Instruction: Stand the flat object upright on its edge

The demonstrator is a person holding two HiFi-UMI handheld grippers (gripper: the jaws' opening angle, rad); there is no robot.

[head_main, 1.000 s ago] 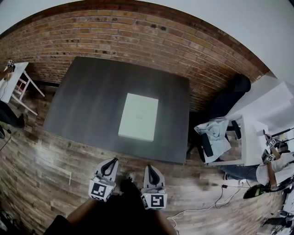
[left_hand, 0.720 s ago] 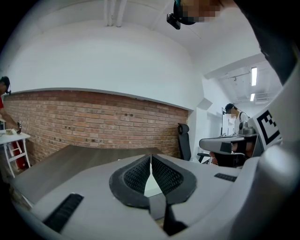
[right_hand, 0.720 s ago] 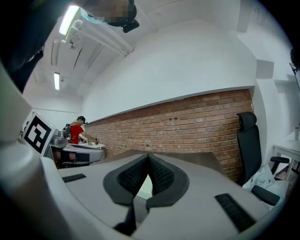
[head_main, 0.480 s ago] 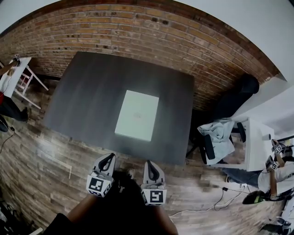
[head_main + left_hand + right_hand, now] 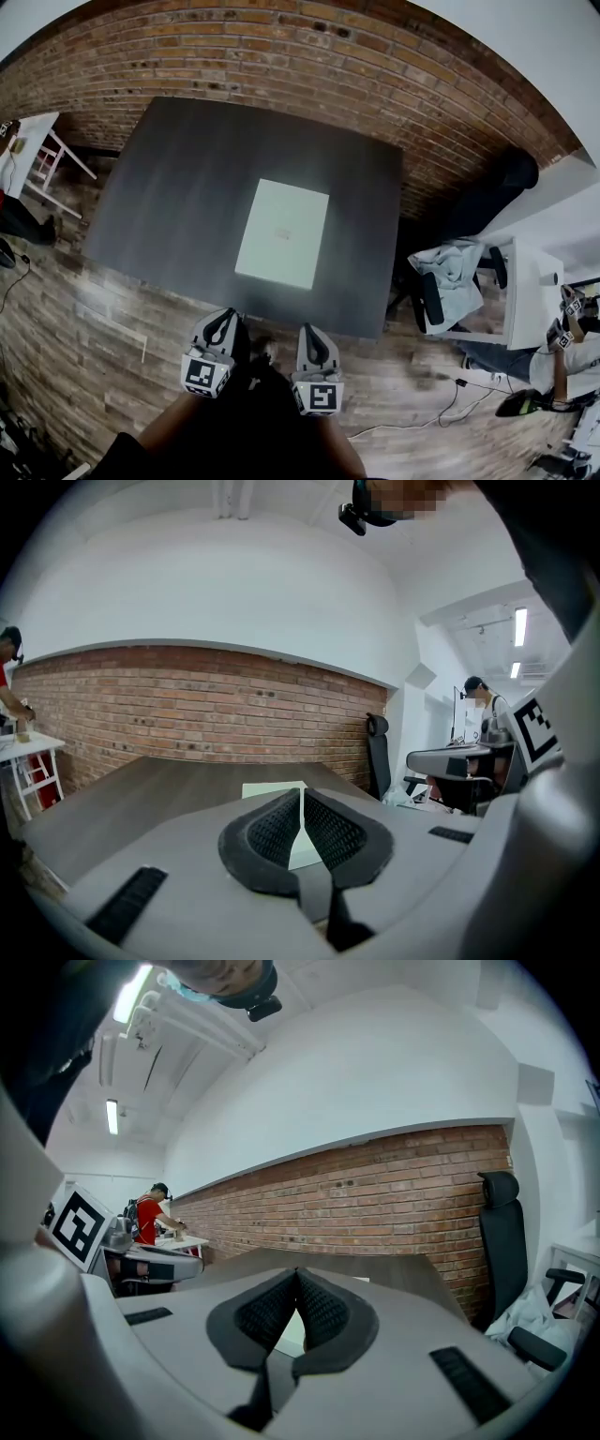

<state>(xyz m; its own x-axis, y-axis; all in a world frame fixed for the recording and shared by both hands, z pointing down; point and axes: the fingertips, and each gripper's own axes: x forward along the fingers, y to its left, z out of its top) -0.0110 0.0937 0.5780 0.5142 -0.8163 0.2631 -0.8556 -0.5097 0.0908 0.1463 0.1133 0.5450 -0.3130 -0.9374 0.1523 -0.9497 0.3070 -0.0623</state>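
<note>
White flat object [image 5: 281, 232] is lying flat on the dark bench [image 5: 169, 187], approx. mid-bench, slightly toward the near edge. L gripper [image 5: 223, 322] & R gripper [image 5: 309, 331] are hovering side by side at the bench's near edge, above the wood floor [image 5: 84, 328]. Both are pointing toward the object and keeping well apart from it. L gripper's jaws are sitting pressed together w/ nothing between them; R gripper's are doing likewise, empty. Brick wall [image 5: 281, 56] is running behind the bench, and a black chair [image 5: 487, 192] is standing off to the R.
</note>
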